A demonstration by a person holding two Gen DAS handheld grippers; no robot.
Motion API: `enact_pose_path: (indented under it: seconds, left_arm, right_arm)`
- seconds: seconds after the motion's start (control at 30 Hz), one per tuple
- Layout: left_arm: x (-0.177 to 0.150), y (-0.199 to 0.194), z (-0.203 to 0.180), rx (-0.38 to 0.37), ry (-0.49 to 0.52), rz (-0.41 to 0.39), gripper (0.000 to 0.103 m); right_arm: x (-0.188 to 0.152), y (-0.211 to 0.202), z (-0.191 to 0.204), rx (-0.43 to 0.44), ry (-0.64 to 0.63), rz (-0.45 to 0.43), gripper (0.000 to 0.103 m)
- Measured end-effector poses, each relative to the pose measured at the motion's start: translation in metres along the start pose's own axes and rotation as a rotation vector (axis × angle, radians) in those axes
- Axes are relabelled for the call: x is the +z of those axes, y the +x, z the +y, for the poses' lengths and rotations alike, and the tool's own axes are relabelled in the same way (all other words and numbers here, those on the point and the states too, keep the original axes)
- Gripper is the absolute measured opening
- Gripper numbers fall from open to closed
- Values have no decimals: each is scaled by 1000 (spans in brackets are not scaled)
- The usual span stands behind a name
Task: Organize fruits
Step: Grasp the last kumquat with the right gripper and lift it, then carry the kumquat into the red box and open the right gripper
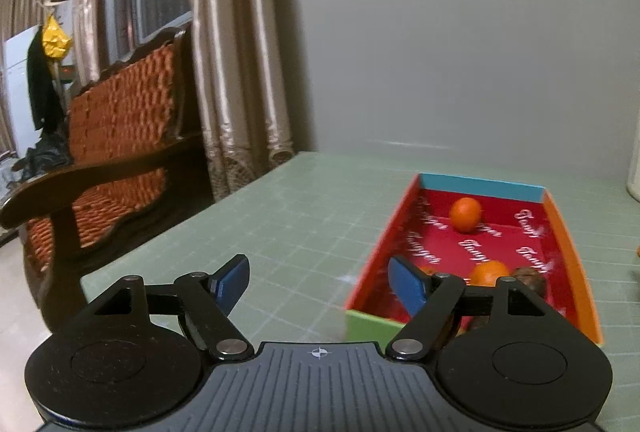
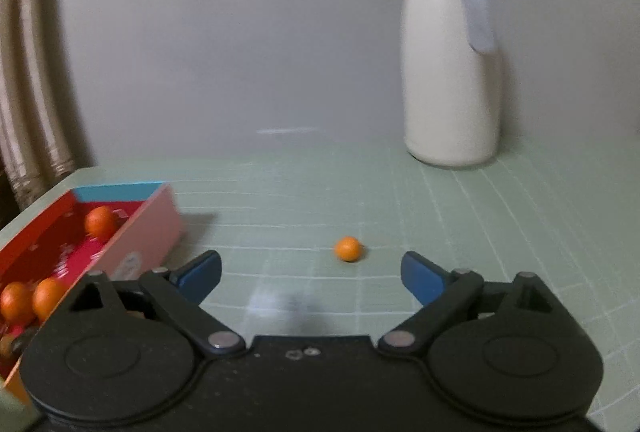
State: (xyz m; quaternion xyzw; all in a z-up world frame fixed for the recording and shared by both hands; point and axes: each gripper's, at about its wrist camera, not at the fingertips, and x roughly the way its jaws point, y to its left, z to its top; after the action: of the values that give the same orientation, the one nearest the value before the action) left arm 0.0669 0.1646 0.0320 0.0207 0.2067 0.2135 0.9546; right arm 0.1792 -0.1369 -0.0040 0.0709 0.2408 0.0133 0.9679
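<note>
A colourful open box [image 1: 558,228] with a red inside sits on the green mat; it also shows in the right wrist view [image 2: 144,228] at the left. It holds an orange [image 1: 465,214] at the far end, another orange [image 1: 489,273] and a dark brown fruit [image 1: 530,278] nearer. The right wrist view shows three oranges [image 2: 100,222] in it. A small loose orange [image 2: 348,248] lies on the mat ahead of my right gripper [image 2: 312,276], which is open and empty. My left gripper [image 1: 320,282] is open and empty, just left of the box's near end.
A white thermos jug [image 2: 450,63] stands at the back right by the grey wall. A wooden bench with an orange cushion [image 1: 116,135] and curtains [image 1: 236,43] are left of the table's edge. The green gridded mat [image 2: 460,232] covers the table.
</note>
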Motion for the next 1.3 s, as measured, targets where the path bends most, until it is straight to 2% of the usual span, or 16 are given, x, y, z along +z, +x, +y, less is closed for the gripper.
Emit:
enact_pose_path:
  seconds: [0.07,0.23,0.37,0.47,0.6,0.67,0.97,1.3]
  left_arm:
    - [-1,3,7,10,-6,4,77]
    - [-2,10,21,25,-28,17,77]
    - [-2,11,26,25,-44,18,78]
    - [-2,11,27,22,-49,16,78]
    - [-2,11,28,19,-57,21,79]
    - [-2,11,29,20,-62,23,80]
    - [-2,11,36,47,-85,24,82]
    - [-9,10,59,106,-112,37,82]
  right_arm:
    - [3,11,-5,-11,21,22,77]
    - [9,34,-11,-33,41,66,70]
    - [14,53,-15,-52,40,101,48]
    - [16,65,-16,-64,37,127,41]
    - [15,70,-10,-94,-17,120,33]
    - [15,70,-9,-95,-32,118,19]
    - [14,57,-1,-32,-31,85,19]
    - [18,16,54,161,-139,-18,19]
